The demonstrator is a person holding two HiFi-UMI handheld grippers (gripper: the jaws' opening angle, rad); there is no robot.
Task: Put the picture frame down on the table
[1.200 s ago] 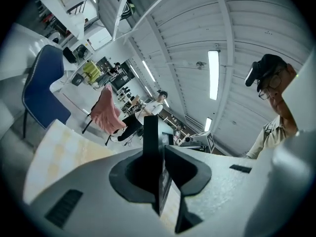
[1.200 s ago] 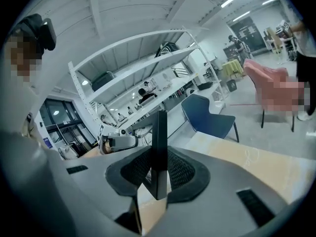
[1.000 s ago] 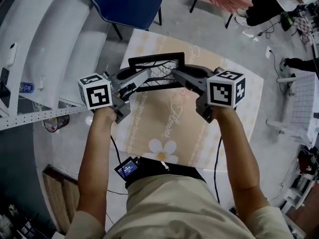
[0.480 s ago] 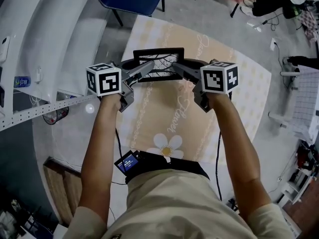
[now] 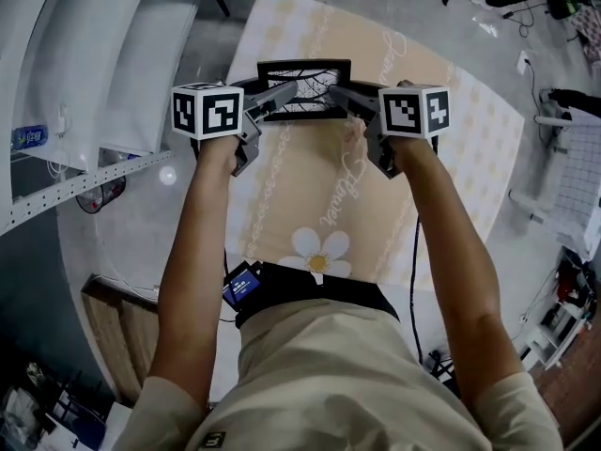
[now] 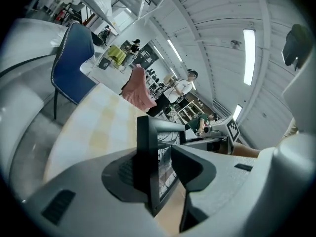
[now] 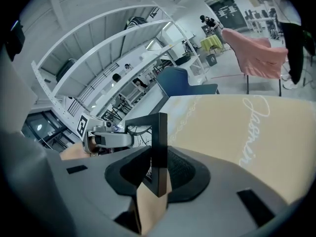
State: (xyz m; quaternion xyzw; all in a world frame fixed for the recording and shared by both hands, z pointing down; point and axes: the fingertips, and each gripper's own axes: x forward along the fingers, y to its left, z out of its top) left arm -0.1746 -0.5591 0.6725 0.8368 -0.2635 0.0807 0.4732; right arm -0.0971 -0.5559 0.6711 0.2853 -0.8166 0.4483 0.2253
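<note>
Black rectangular picture frame (image 5: pixel 305 65) with a branch drawing, on edge at twelve o'clock, low over the beige flower-printed table (image 5: pixel 310 177). Best to seat its lower edge flat before letting go. At its nine o'clock, the left gripper (image 5: pixel 286 94) has just been opening, with the frame loose between its jaws. At three o'clock, the right gripper (image 5: pixel 343 94) clamps the frame's edge.

Picture frame (image 5: pixel 303 65) over far half of table (image 5: pixel 310 181), chair (image 6: pixel 74 65) beyond, shelving (image 5: pixel 84 73) at left

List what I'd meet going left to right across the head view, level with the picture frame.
White shelving → marker cube on the left claw → picture frame → marker cube on the right claw.
</note>
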